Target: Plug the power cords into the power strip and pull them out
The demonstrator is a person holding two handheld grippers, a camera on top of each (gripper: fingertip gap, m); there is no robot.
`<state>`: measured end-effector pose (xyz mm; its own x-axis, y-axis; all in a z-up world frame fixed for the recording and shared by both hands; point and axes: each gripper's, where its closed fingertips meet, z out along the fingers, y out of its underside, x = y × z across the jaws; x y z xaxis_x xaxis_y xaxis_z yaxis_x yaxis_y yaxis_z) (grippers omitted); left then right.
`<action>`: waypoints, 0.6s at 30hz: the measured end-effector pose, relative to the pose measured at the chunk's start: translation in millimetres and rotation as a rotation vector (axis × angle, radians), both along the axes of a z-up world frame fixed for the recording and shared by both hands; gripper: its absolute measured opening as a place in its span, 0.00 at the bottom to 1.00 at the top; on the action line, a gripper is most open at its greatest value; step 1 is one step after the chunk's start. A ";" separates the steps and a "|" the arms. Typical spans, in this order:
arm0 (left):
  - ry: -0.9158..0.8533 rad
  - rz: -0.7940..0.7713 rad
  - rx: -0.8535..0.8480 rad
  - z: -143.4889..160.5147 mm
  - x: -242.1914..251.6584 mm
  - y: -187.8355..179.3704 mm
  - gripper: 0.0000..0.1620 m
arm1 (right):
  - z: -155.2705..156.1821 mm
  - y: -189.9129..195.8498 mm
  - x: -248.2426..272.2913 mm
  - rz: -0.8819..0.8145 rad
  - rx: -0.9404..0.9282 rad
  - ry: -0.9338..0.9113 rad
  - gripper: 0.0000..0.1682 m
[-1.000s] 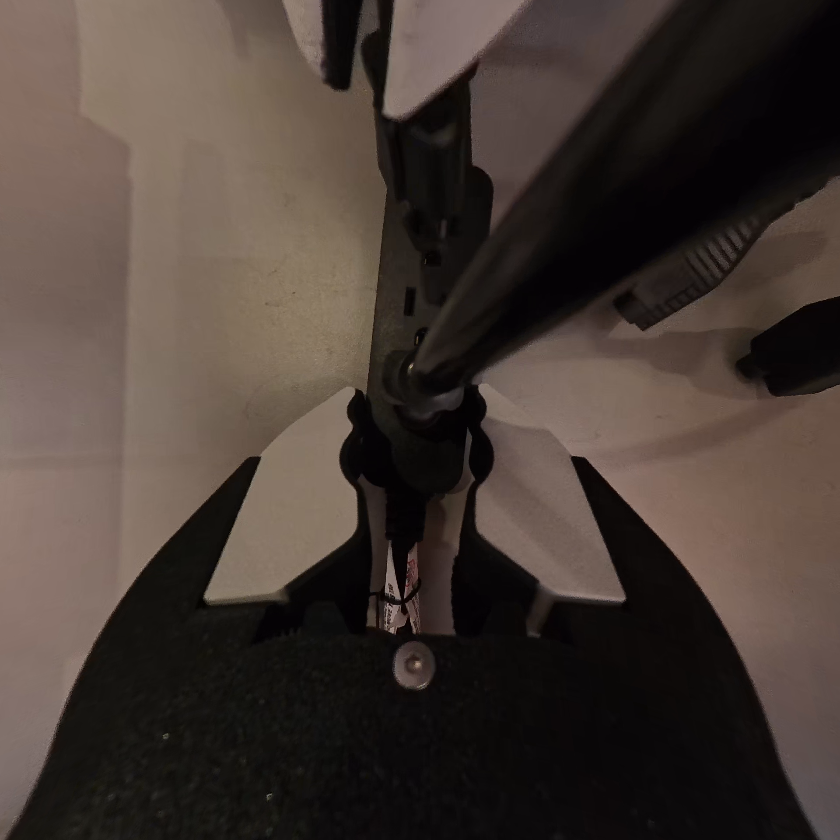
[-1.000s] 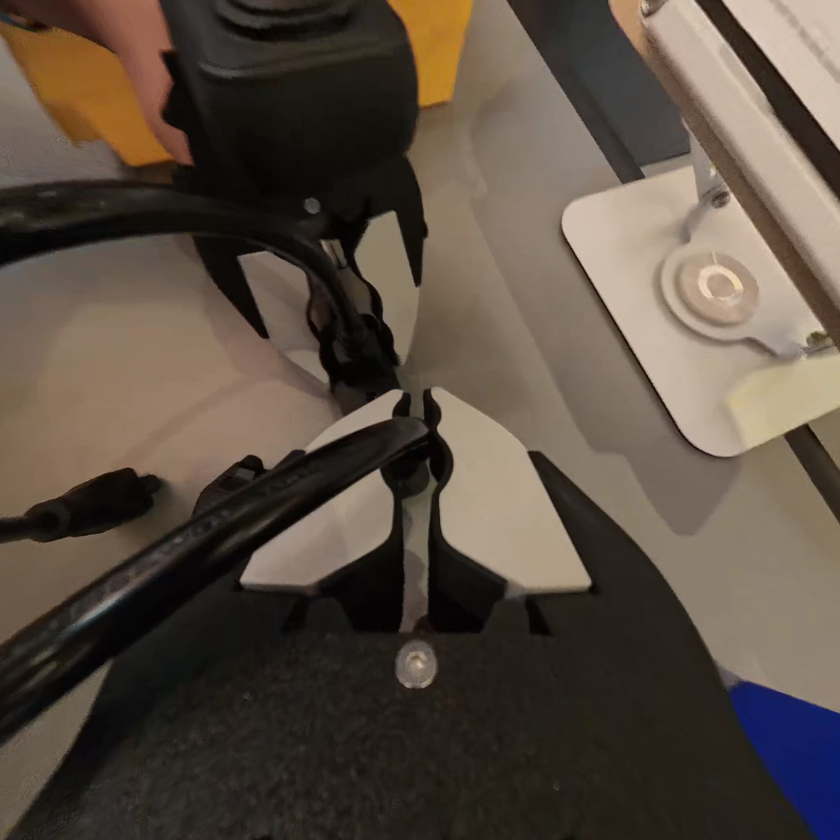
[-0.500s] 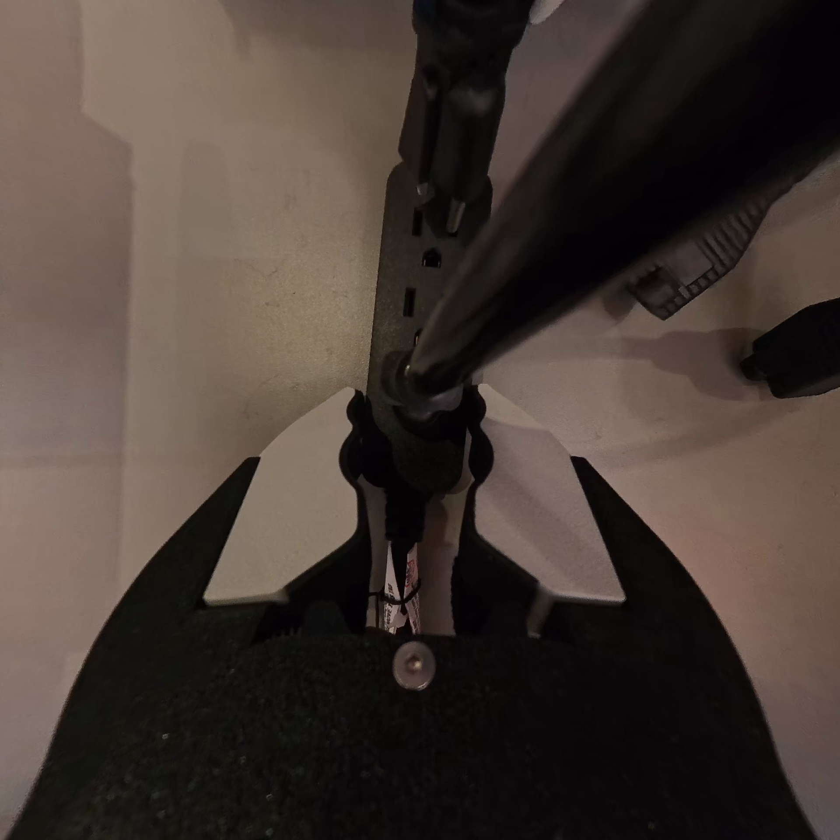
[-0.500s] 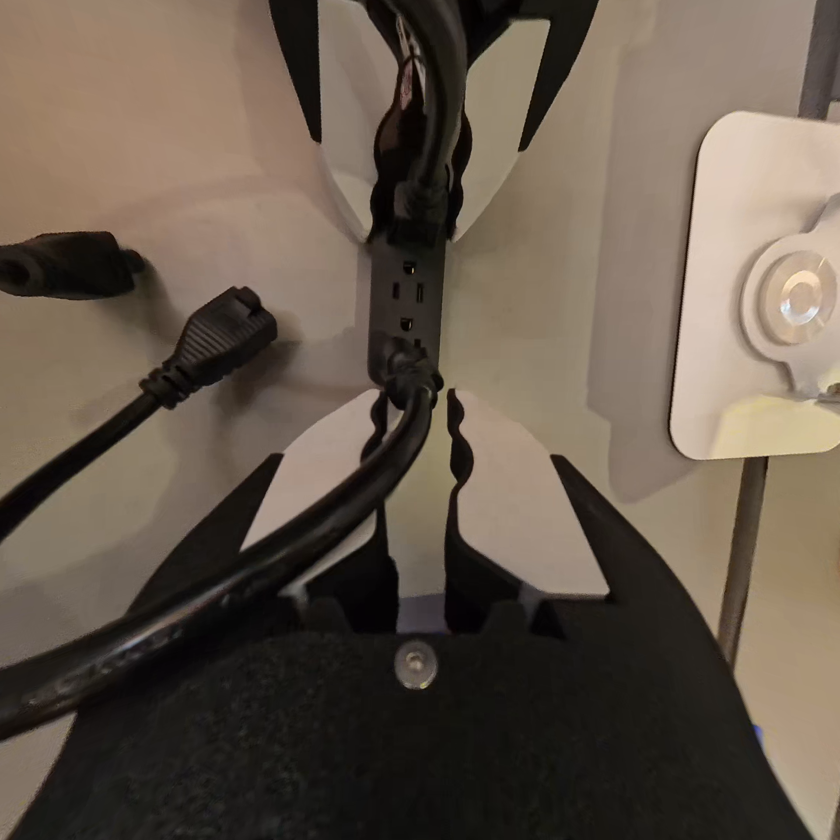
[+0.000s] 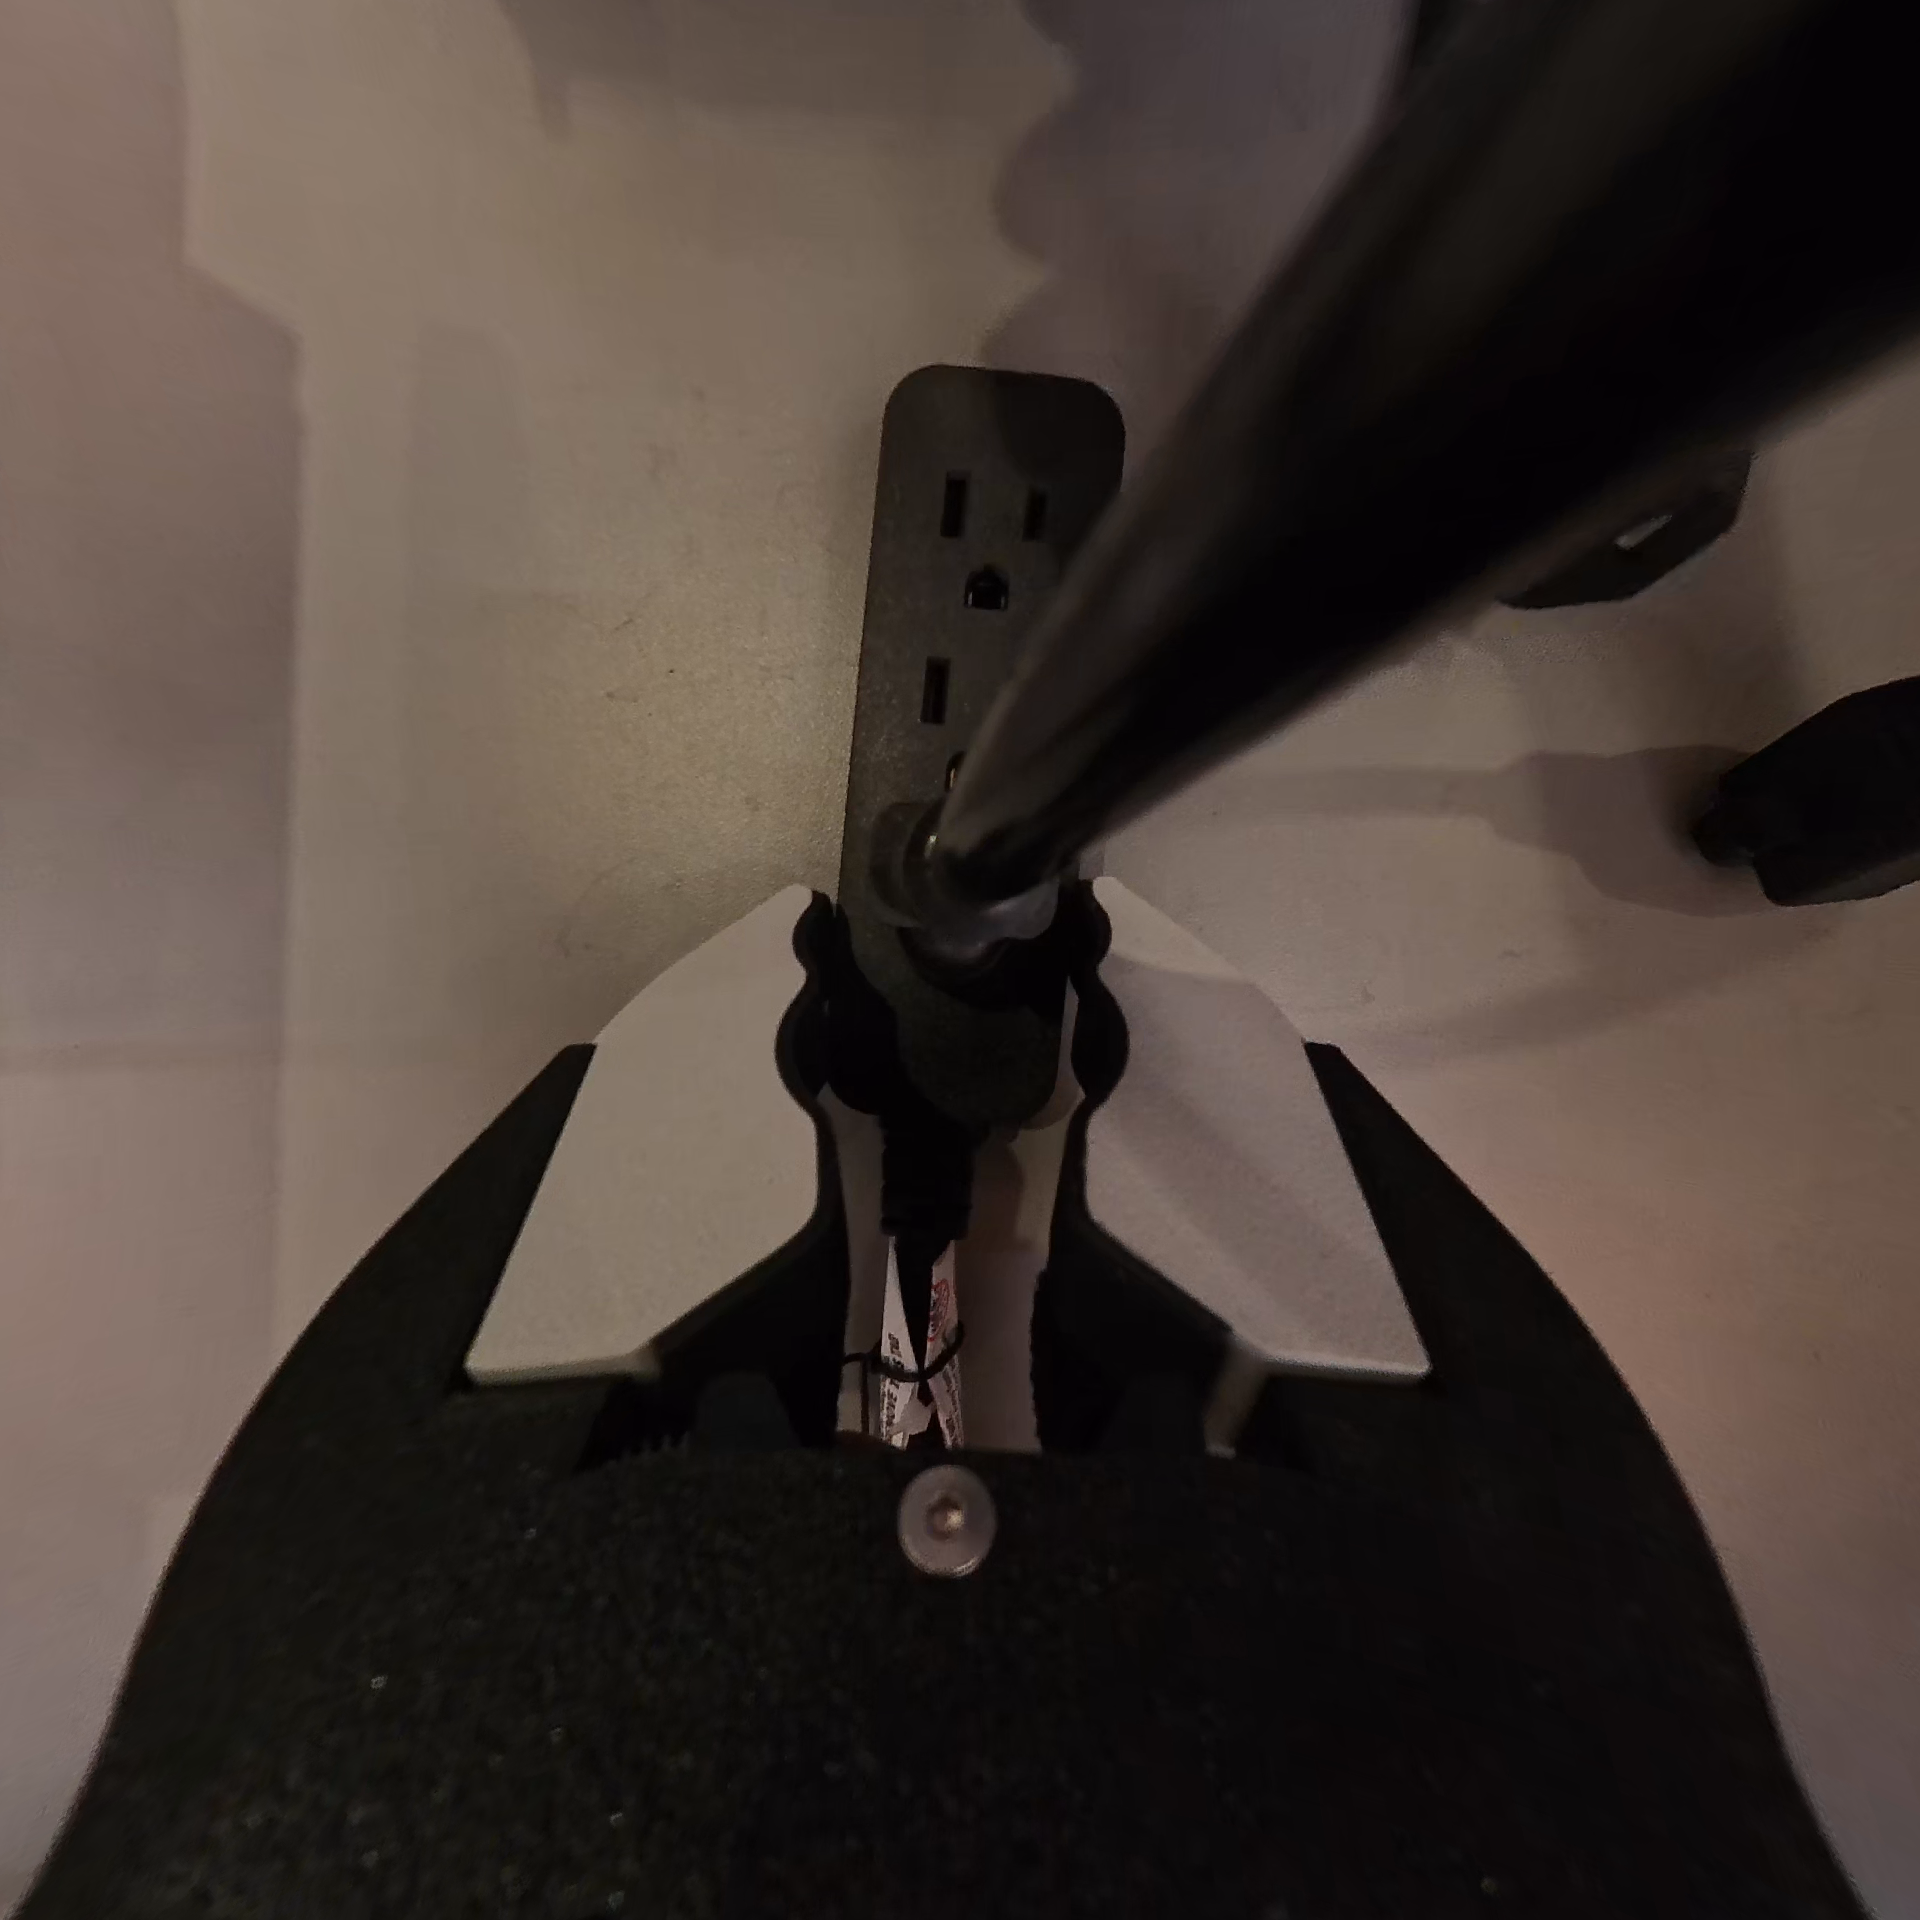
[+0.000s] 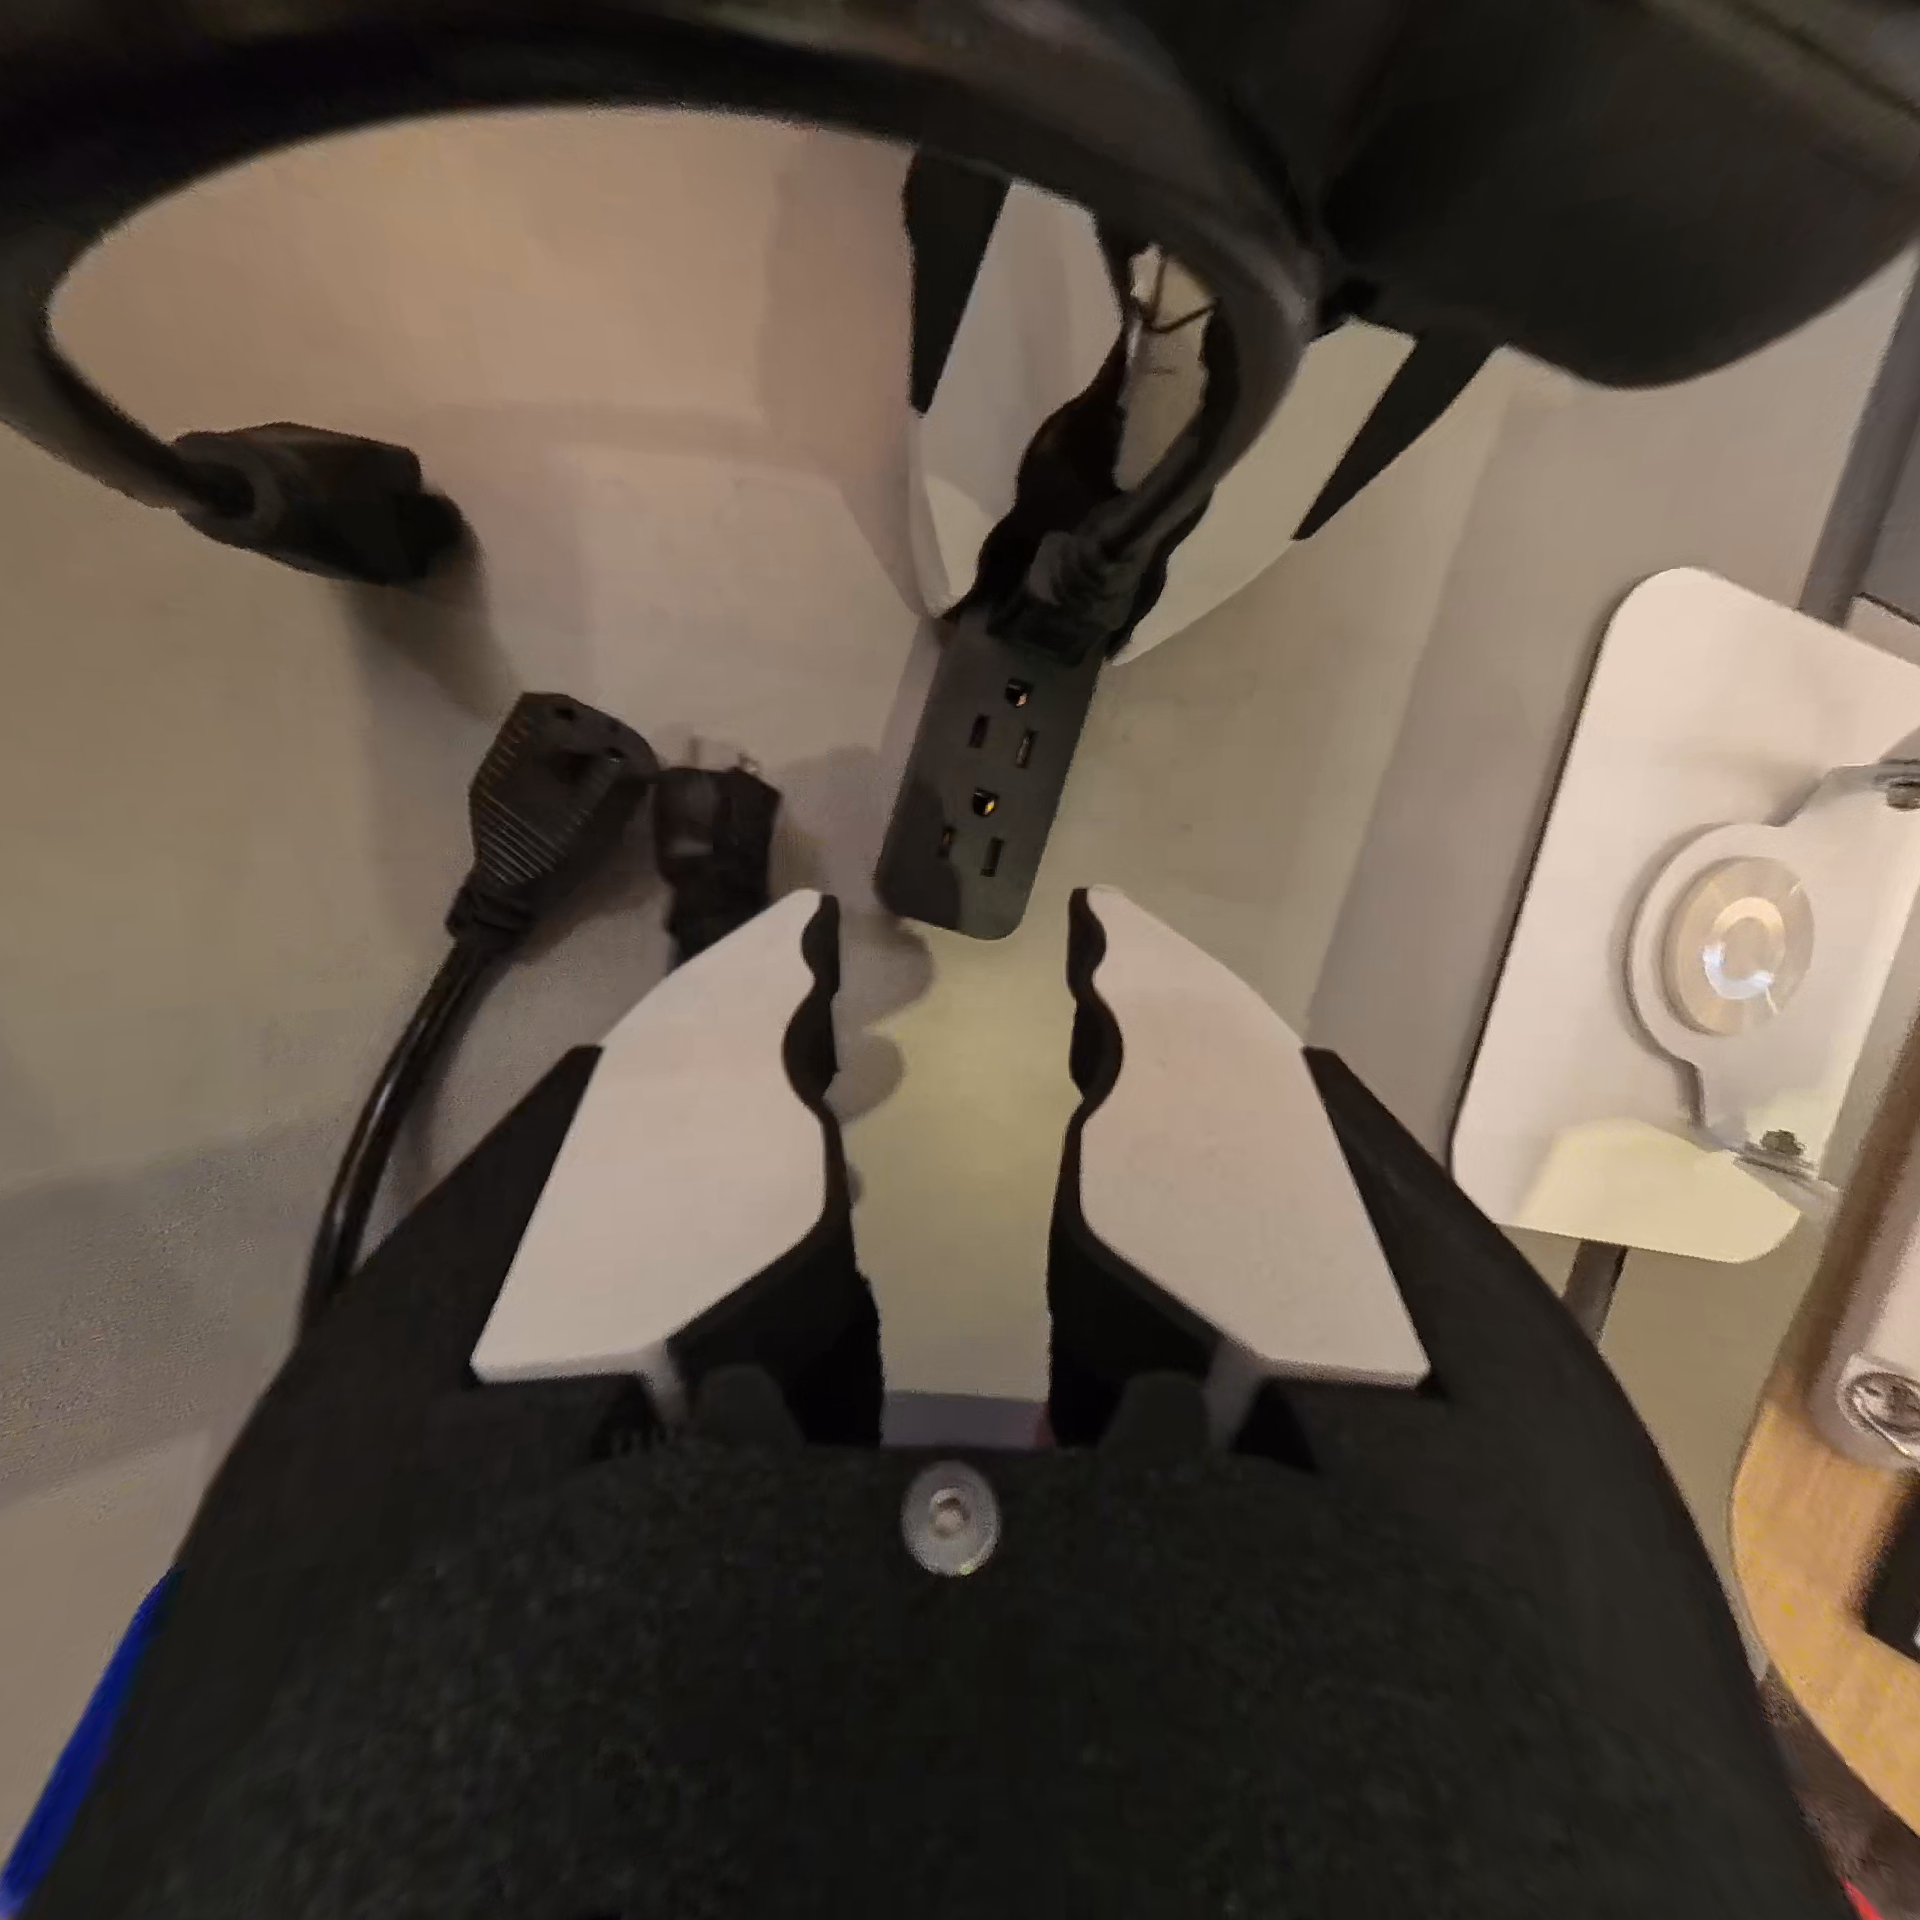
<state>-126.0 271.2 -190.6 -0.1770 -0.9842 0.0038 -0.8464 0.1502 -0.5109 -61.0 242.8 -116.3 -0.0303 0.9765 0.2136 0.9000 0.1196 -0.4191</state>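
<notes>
A black power strip lies on the pale table. My left gripper is shut on its near end. One plug sits in the nearest outlet, and its thick black cord runs up to the right. The two farther outlets are free. In the right wrist view the strip points toward my right gripper, which is open and empty just short of the strip's end. A loose three-prong plug lies on the table left of the strip. The left gripper holds the strip's far end.
A ribbed black cord connector lies beside the loose plug, and another connector lies farther left. A white base plate with a metal fitting sits right of the strip. A wooden edge shows at the lower right. My hands' fingertips stand some 11 cm from each other.
The right gripper pulled a plug out of the strip's end outlet, let it go and opened wide. That plug now lies on the table. The left gripper kept its hold.
</notes>
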 end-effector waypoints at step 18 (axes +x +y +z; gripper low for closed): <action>0.043 0.034 0.008 -0.4 -15.6 6.2 0.27 | -74.2 -7.8 39.0 0.046 -0.027 -0.251 0.24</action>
